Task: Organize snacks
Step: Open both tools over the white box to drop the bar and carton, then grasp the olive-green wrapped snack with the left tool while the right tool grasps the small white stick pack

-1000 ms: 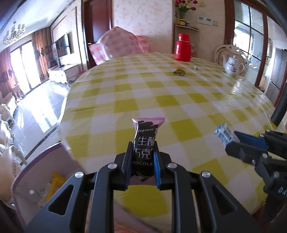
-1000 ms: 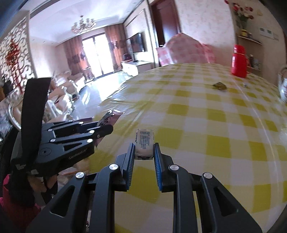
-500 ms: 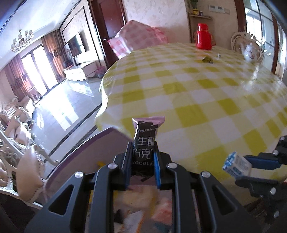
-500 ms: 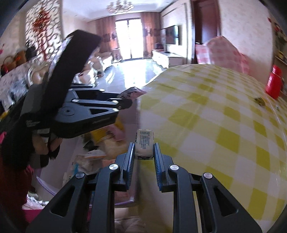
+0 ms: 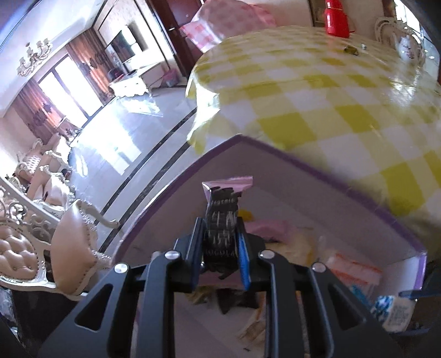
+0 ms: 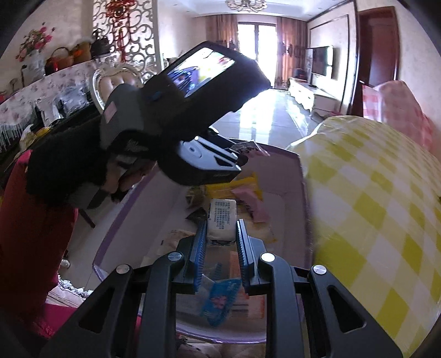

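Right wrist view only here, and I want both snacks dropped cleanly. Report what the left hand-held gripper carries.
Observer: The left hand-held gripper has a black chocolate packet with a pink crimped top upright between its pads. Its jaws are opening.
Operator: Describe my own snack from that side.
Observer: The small white block in the right hand-held gripper shows a blue-and-white printed face in the left wrist view.
Operator: Check the table for leftovers.
Observer: On the far side of the yellow-checked tablecloth, a small dark object, too small to identify, lies near a red flask.
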A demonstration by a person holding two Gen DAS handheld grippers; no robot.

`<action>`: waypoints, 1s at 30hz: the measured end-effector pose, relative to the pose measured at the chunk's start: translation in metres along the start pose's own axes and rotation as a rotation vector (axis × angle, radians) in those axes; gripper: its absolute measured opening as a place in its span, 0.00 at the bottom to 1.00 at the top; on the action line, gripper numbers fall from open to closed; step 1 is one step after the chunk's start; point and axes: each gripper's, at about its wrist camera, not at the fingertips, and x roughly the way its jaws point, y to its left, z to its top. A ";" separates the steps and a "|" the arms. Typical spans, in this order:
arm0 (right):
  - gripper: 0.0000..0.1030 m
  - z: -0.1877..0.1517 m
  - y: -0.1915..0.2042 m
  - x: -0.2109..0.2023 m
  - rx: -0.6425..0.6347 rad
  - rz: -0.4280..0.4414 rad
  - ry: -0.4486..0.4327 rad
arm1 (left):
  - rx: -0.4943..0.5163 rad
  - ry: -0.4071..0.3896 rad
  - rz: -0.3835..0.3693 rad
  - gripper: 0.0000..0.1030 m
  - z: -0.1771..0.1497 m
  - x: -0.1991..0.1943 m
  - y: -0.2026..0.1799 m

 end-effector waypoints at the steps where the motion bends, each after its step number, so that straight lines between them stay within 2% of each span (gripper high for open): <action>1: 0.23 -0.001 -0.001 -0.003 0.007 0.018 -0.017 | -0.012 0.004 0.016 0.38 -0.001 0.000 0.004; 2: 0.26 0.000 -0.002 -0.004 0.016 0.026 -0.027 | -0.029 0.005 0.041 0.52 0.000 0.001 0.008; 3: 0.35 0.001 -0.005 -0.007 0.027 0.027 -0.035 | -0.042 0.000 0.078 0.83 -0.001 0.000 0.011; 4: 0.44 0.002 -0.010 -0.013 0.046 0.031 -0.058 | -0.046 -0.016 0.125 0.89 0.000 -0.003 0.012; 6: 0.47 0.002 -0.021 -0.025 0.072 0.021 -0.095 | -0.045 -0.025 0.138 0.89 0.002 -0.006 0.010; 11: 0.57 -0.008 -0.064 -0.055 0.161 -0.085 -0.141 | -0.012 -0.045 0.147 0.92 0.007 -0.007 -0.007; 16: 0.85 -0.027 -0.122 -0.092 0.284 -0.217 -0.207 | 0.003 -0.083 0.127 0.94 0.025 -0.007 -0.032; 18: 0.84 -0.036 -0.143 -0.102 0.327 -0.250 -0.211 | 0.021 -0.107 0.112 0.95 0.037 -0.011 -0.046; 20: 0.84 -0.045 -0.171 -0.113 0.369 -0.329 -0.201 | 0.040 -0.122 0.095 0.96 0.050 -0.014 -0.061; 23: 0.84 -0.062 -0.221 -0.124 0.453 -0.436 -0.129 | 0.034 -0.160 0.023 0.98 0.087 -0.019 -0.088; 25: 0.84 -0.079 -0.263 -0.133 0.571 -0.491 -0.100 | 0.000 -0.159 -0.057 0.98 0.119 -0.016 -0.109; 27: 0.84 -0.098 -0.310 -0.147 0.711 -0.516 -0.093 | -0.024 -0.143 -0.147 0.98 0.154 -0.004 -0.137; 30: 0.84 -0.115 -0.358 -0.161 0.820 -0.527 -0.088 | -0.014 -0.094 -0.254 0.98 0.203 0.027 -0.195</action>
